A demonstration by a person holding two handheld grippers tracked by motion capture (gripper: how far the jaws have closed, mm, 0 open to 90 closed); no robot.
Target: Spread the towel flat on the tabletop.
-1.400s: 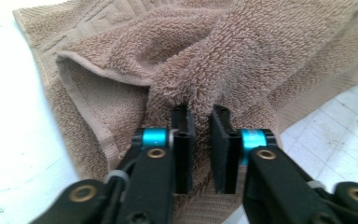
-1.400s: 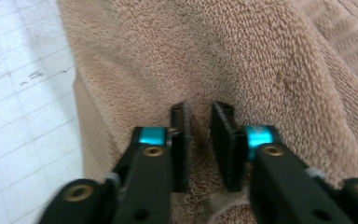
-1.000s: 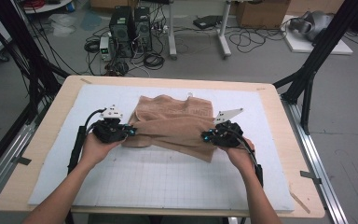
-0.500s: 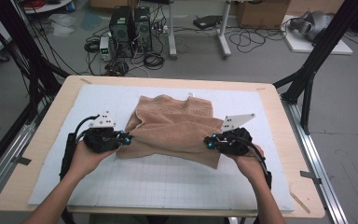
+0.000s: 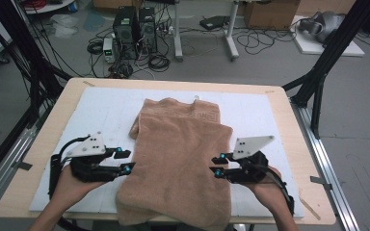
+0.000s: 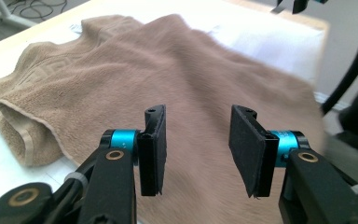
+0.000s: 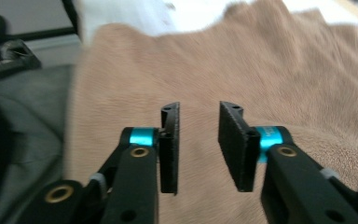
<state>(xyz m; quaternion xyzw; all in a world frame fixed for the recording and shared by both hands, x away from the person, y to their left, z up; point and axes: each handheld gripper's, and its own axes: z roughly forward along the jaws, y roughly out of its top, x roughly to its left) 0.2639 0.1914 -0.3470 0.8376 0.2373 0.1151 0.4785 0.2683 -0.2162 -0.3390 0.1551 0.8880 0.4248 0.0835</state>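
Towel [image 5: 180,163] of tan terry cloth lies lengthwise down the middle of the white mat [image 5: 101,110] on the wooden table [image 5: 43,125], its near end hanging over the table's front edge and its far end reaching toward the back of the mat. From the left: the left gripper [image 5: 124,161] sits in the person's left hand [image 5: 70,185] just beside the towel's left edge, and its jaws have just been opening; in the left gripper view they stand apart with nothing between them, the cloth spread below. The towel's left side shows a folded layer, with a doubled hem and a woven key-pattern band near the far end; a small white loop sticks out at the far edge. The pile looks thick and soft, with shallow wrinkles running lengthwise. On the right, the right gripper [image 5: 217,166] in the right hand [image 5: 267,190] is at the towel's right edge, its jaws also just opened, released and holding nothing.
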